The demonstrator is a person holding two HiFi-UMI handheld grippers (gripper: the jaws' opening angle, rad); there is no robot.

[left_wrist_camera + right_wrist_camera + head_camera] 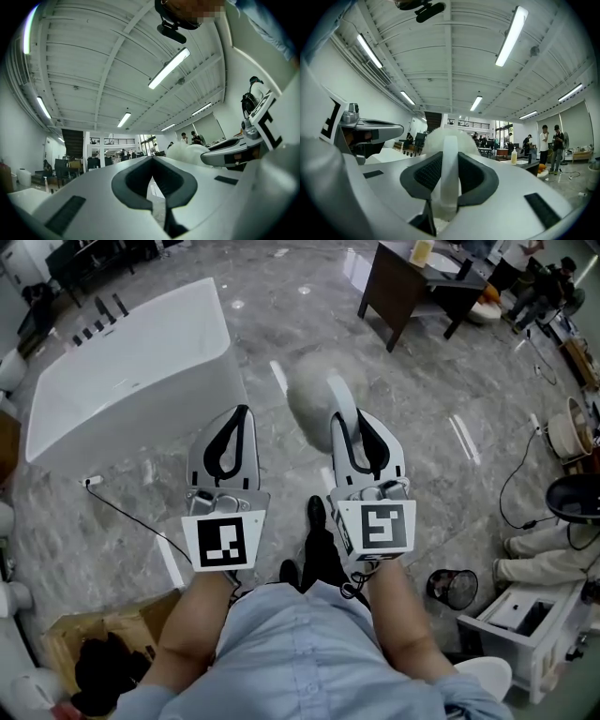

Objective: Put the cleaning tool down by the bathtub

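The cleaning tool is a white handle (340, 397) with a fluffy white head (309, 390). My right gripper (350, 418) is shut on the handle, and the head sticks out past the jaws above the grey marble floor. In the right gripper view the handle (450, 164) runs up between the dark pads (425, 174) to the fluffy head (436, 136). My left gripper (242, 412) is level beside it, shut with nothing in it; its tips meet in the left gripper view (152, 159). The white bathtub (131, 362) stands to the far left.
A dark wooden table (412, 287) stands at the back right. A wire bin (452, 589) and a white cabinet (525, 624) sit near right, a cardboard box (103, 643) near left. A black cable (131, 517) runs across the floor by the tub.
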